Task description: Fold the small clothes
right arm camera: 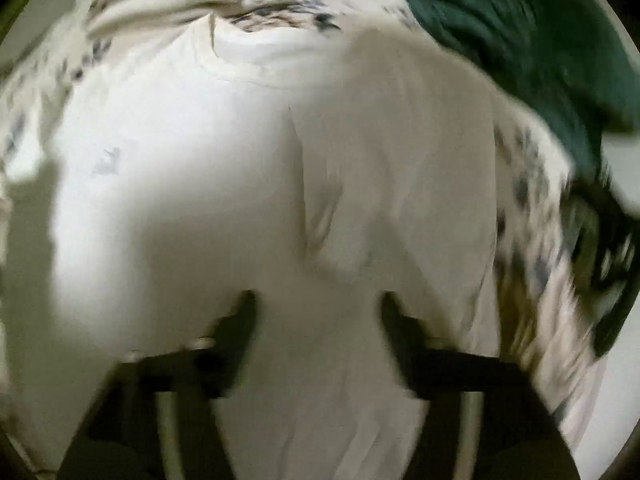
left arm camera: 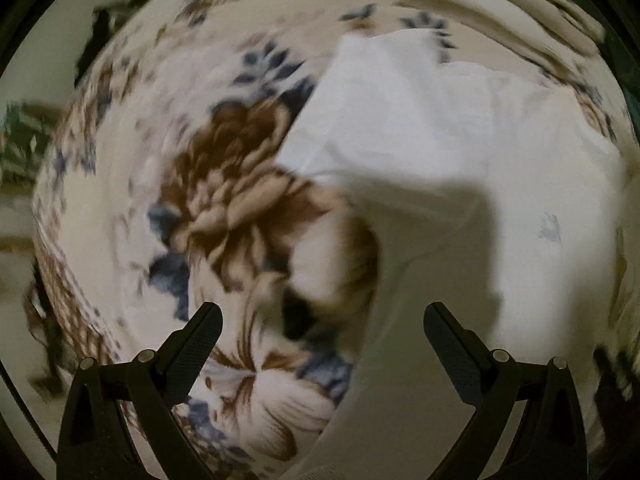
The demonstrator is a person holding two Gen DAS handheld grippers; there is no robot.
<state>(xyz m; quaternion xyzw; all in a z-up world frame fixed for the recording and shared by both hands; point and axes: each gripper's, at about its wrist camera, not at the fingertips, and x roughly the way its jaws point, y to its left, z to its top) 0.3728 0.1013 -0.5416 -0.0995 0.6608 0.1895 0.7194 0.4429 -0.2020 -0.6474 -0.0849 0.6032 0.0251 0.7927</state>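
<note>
A small white T-shirt lies on a floral bedspread, filling the right half of the left wrist view. My left gripper is open and empty, hovering over the shirt's left edge where it meets the bedspread. In the right wrist view the same shirt lies with its round collar at the top, and its right part is folded over the body. My right gripper is open and empty just above the shirt's lower middle. Both views are blurred by motion.
A dark green cloth lies bunched at the upper right of the bedspread. A cream pillow or folded fabric sits beyond the shirt. The bed's edge and floor show at the far left.
</note>
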